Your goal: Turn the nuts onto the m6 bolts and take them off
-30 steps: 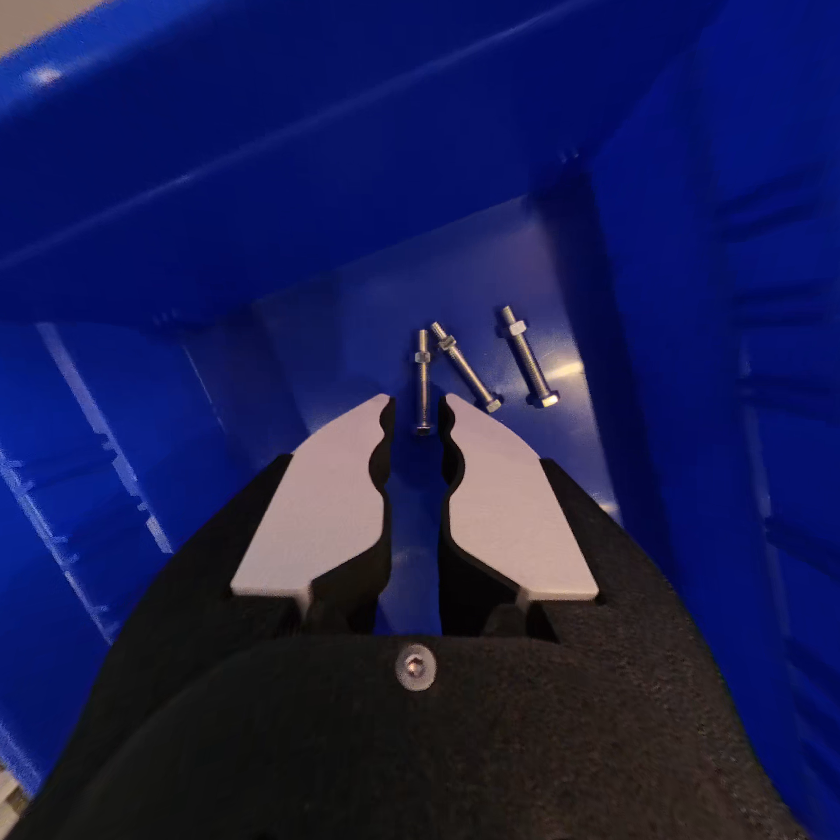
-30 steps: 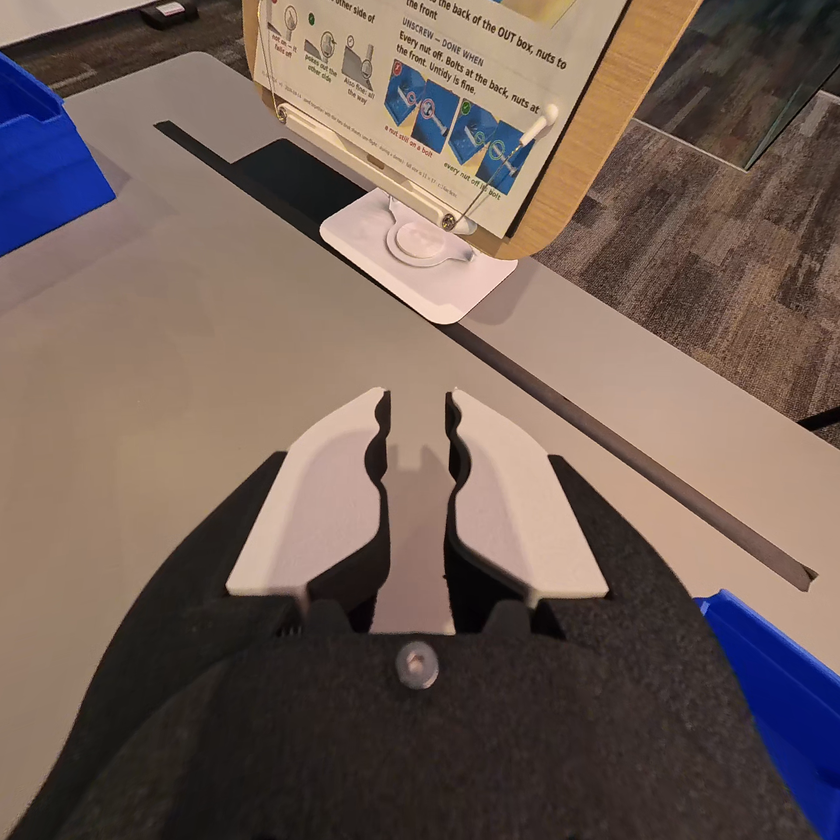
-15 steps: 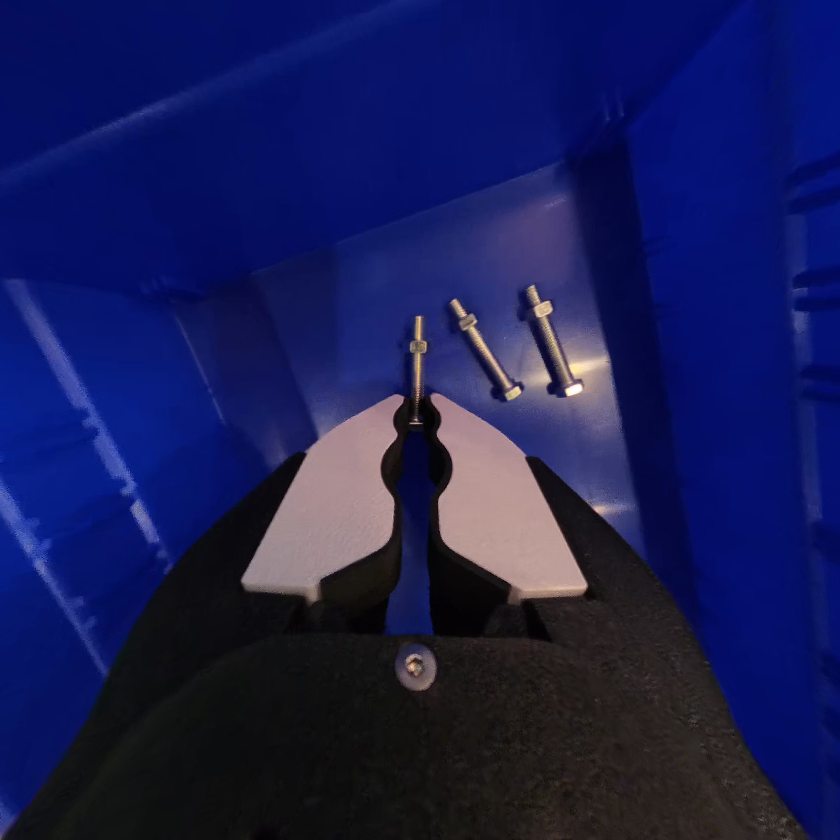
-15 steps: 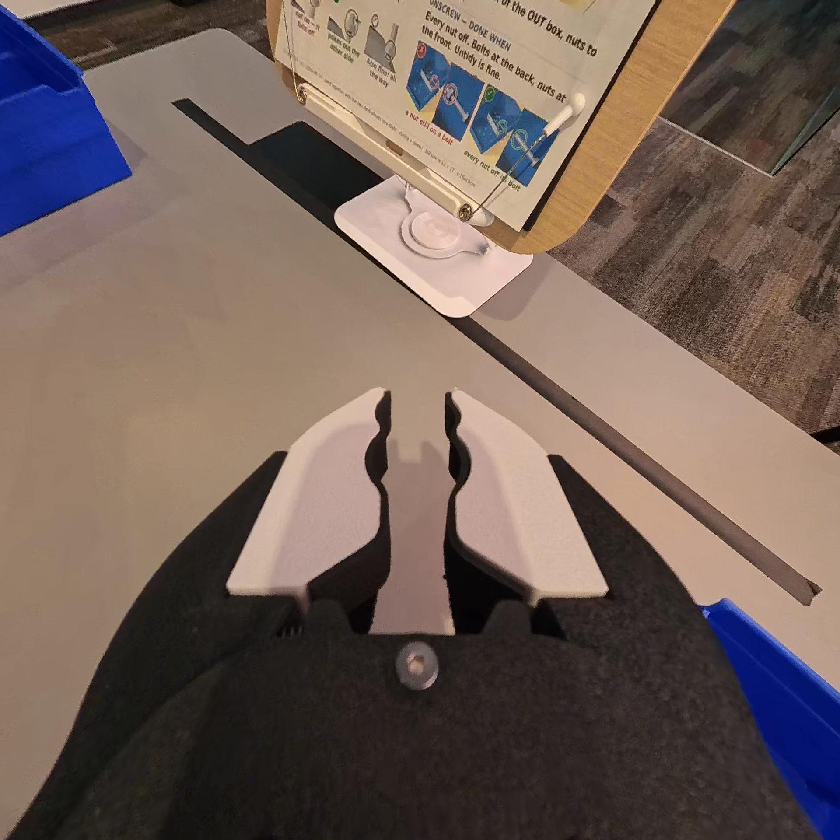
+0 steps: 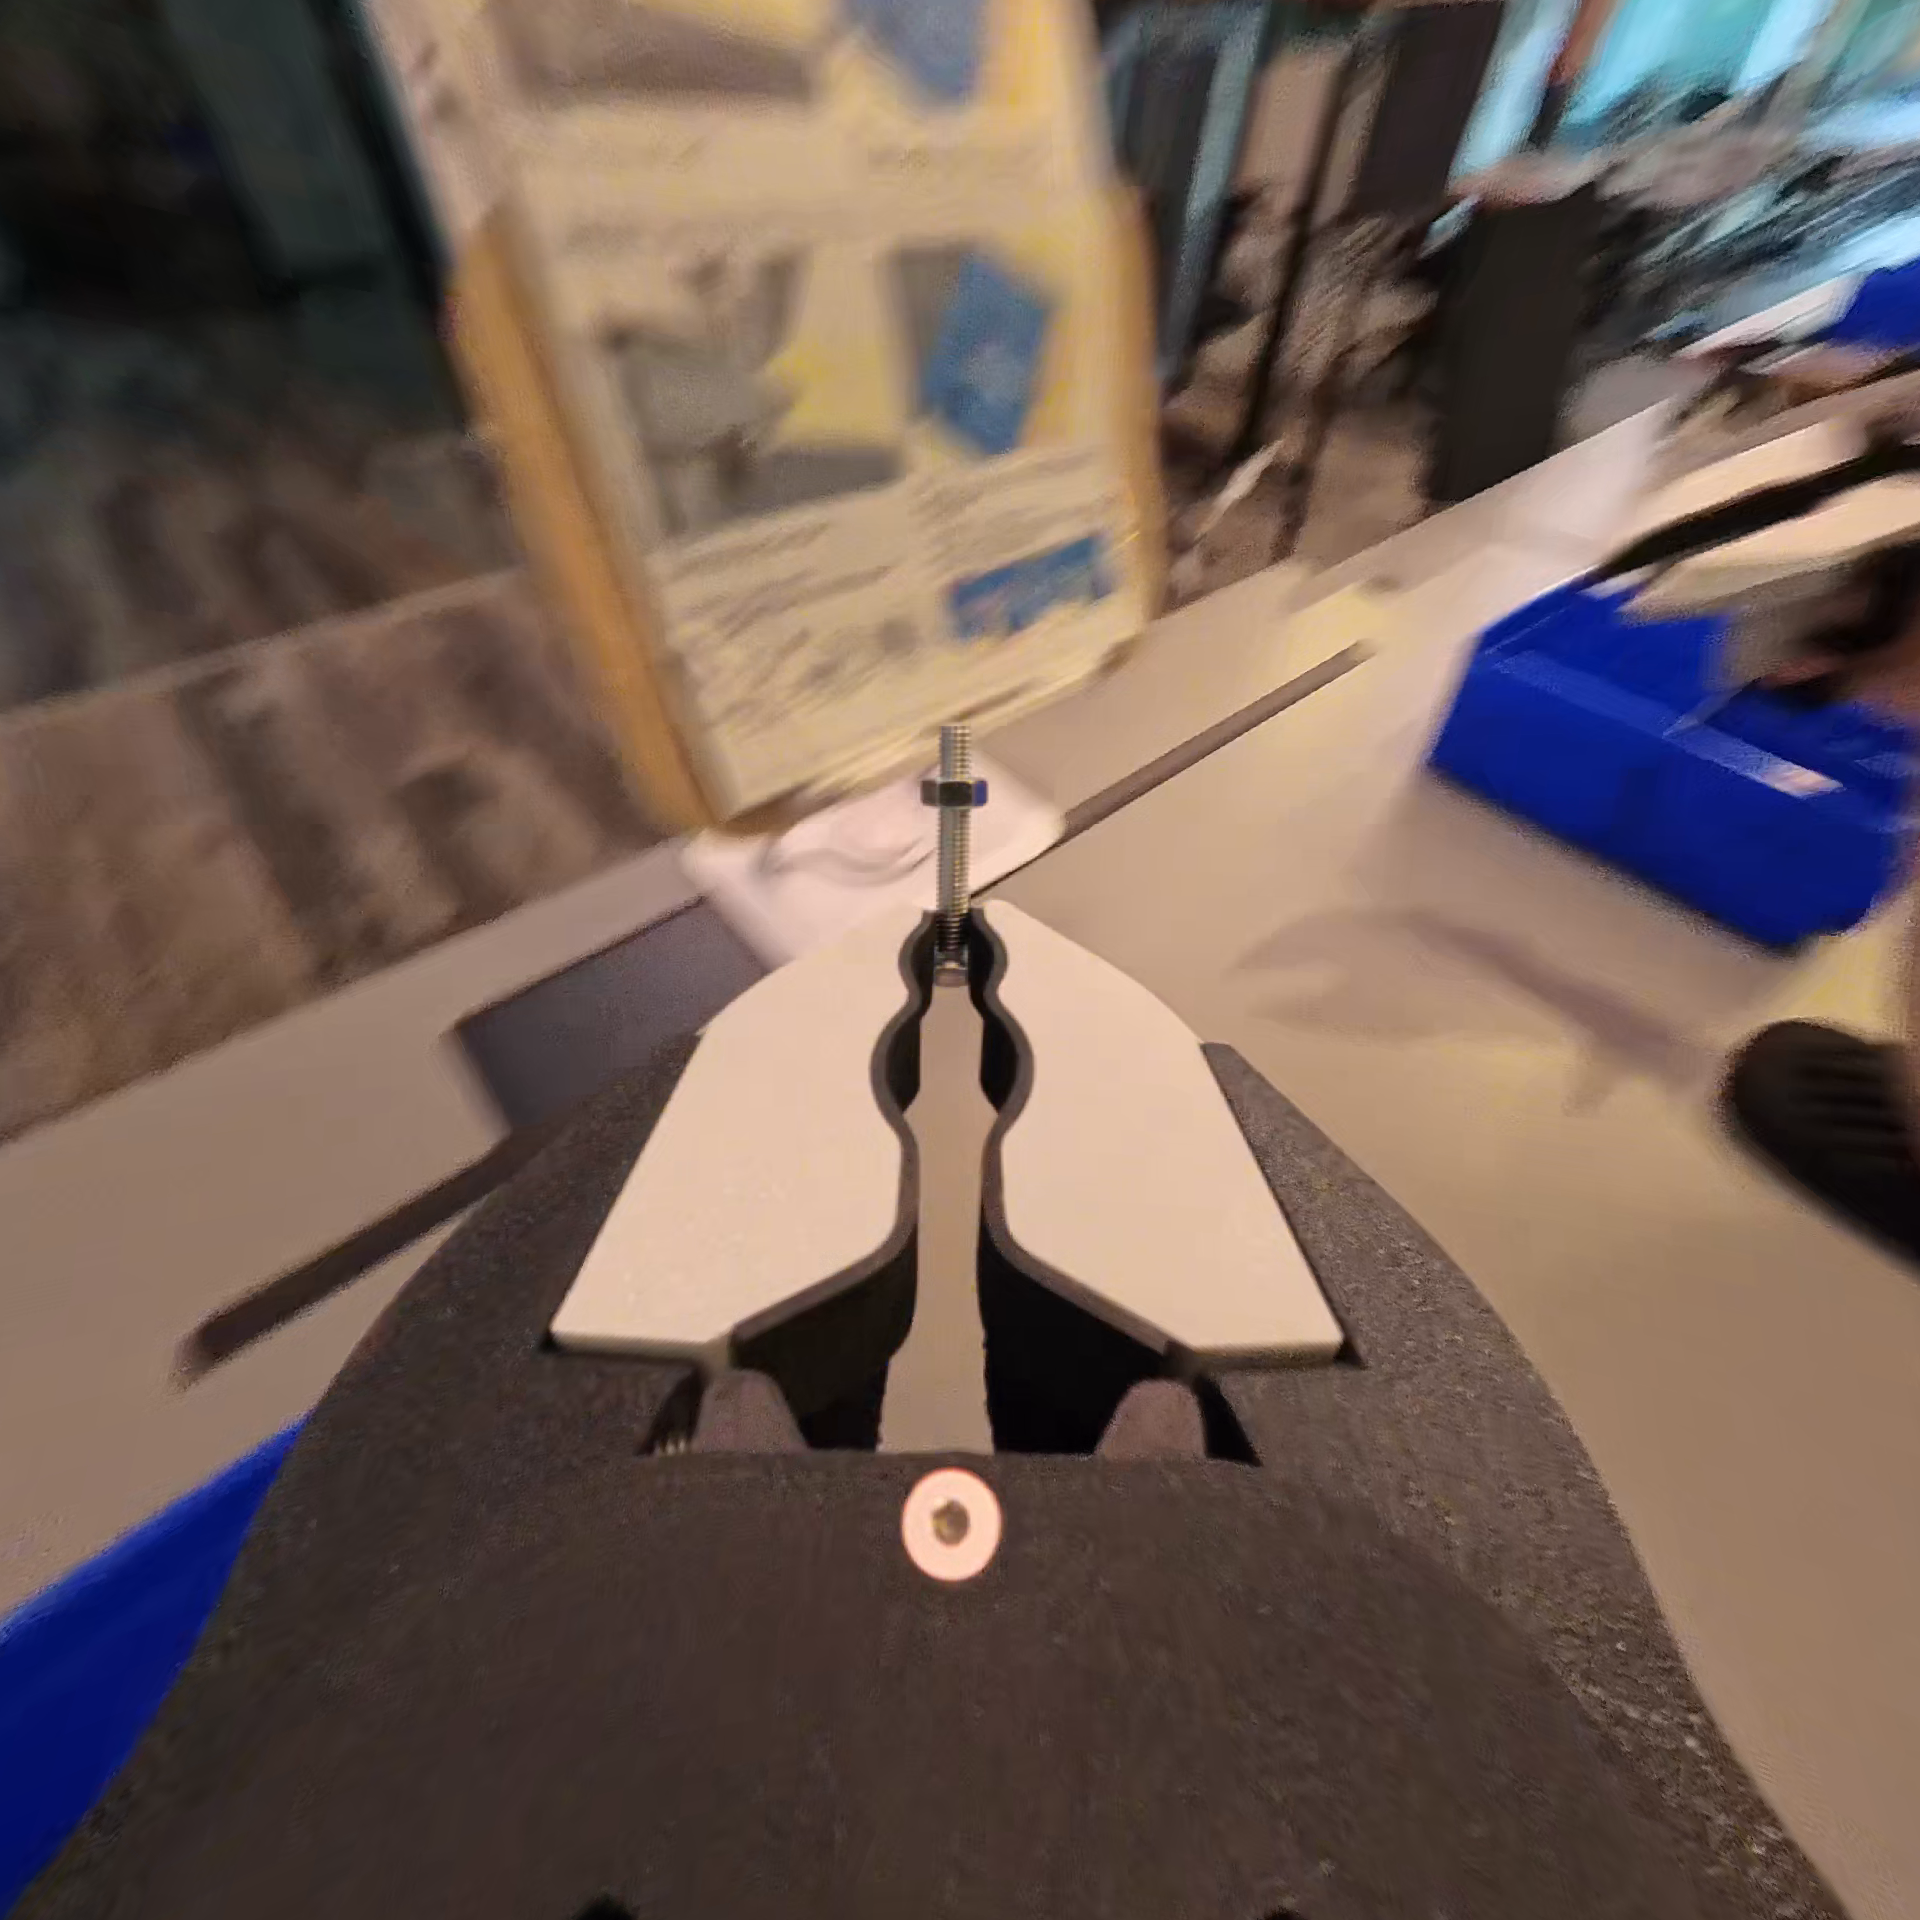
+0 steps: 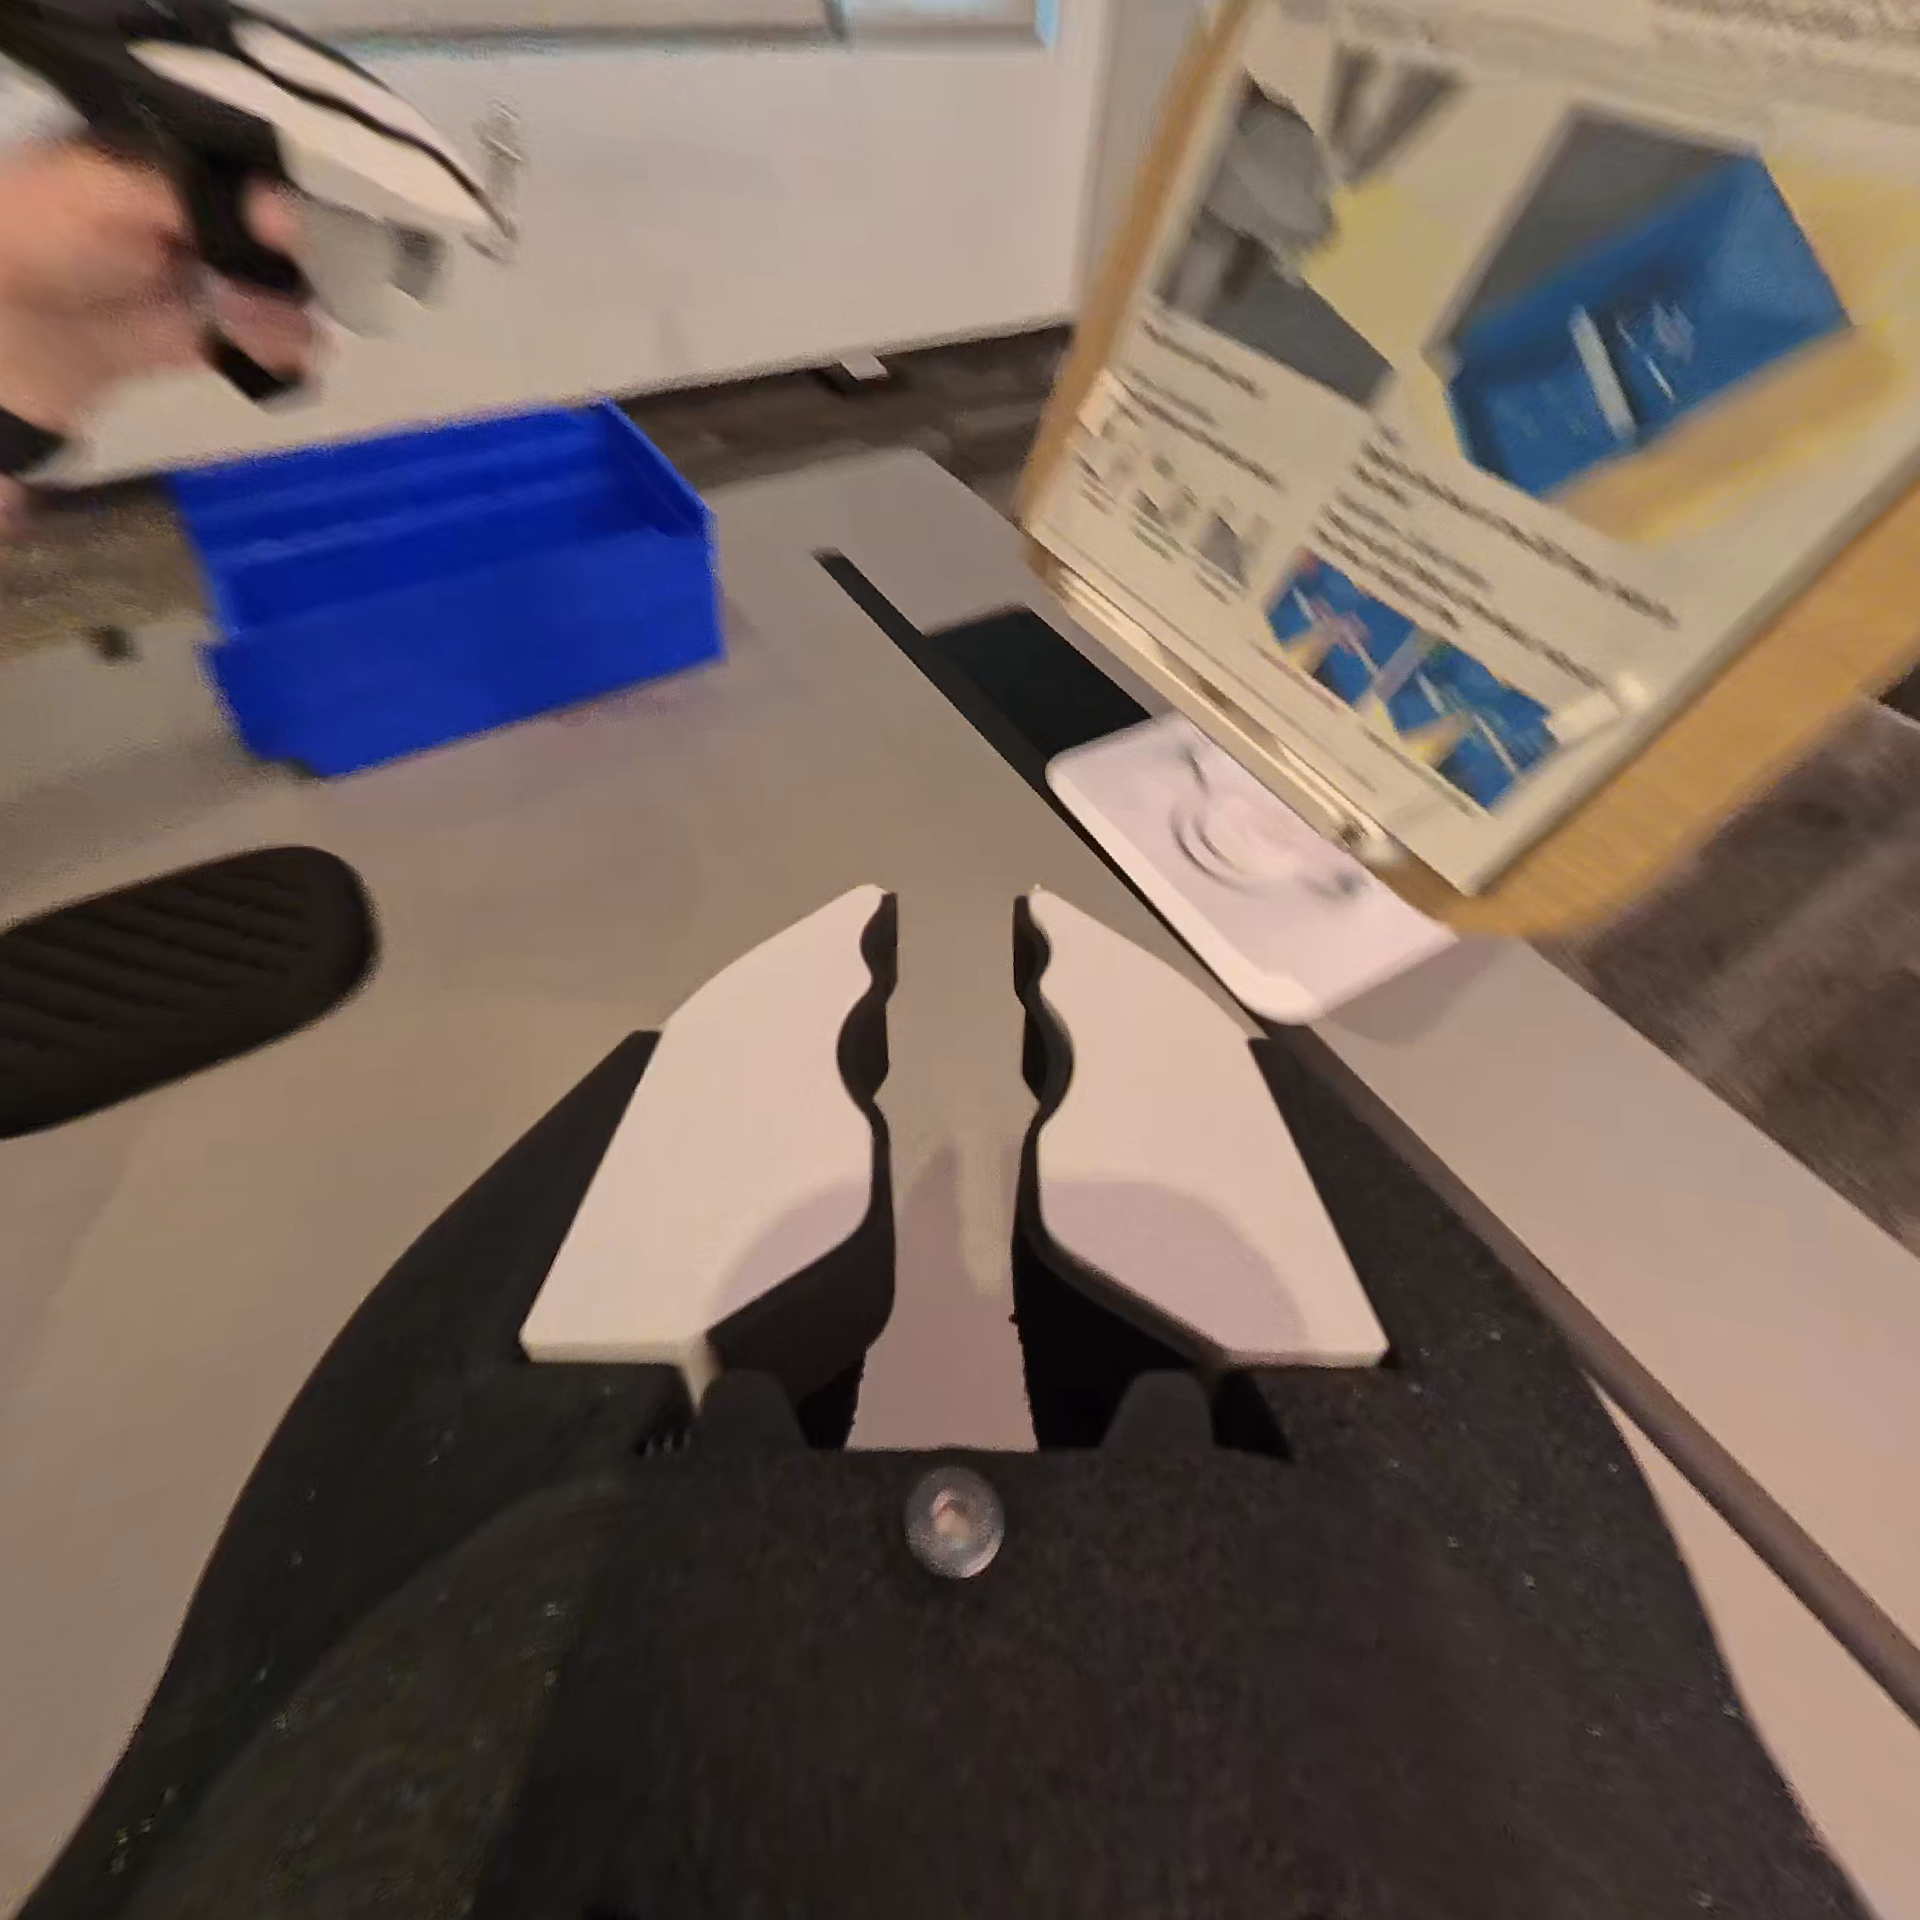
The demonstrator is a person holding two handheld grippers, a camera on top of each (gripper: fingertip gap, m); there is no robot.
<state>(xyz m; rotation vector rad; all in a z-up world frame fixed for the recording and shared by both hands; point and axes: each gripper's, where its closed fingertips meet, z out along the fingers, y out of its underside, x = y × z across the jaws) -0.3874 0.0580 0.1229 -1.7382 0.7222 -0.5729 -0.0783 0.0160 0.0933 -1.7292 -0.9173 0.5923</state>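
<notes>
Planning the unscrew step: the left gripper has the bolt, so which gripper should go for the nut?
Probably the right gripper: it is open and empty above the table. The left gripper is shut on the bolt, nut exposed beyond its tips.

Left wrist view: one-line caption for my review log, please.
Left gripper shut on a bolt, nut near its tip, above the grey table.
</notes>
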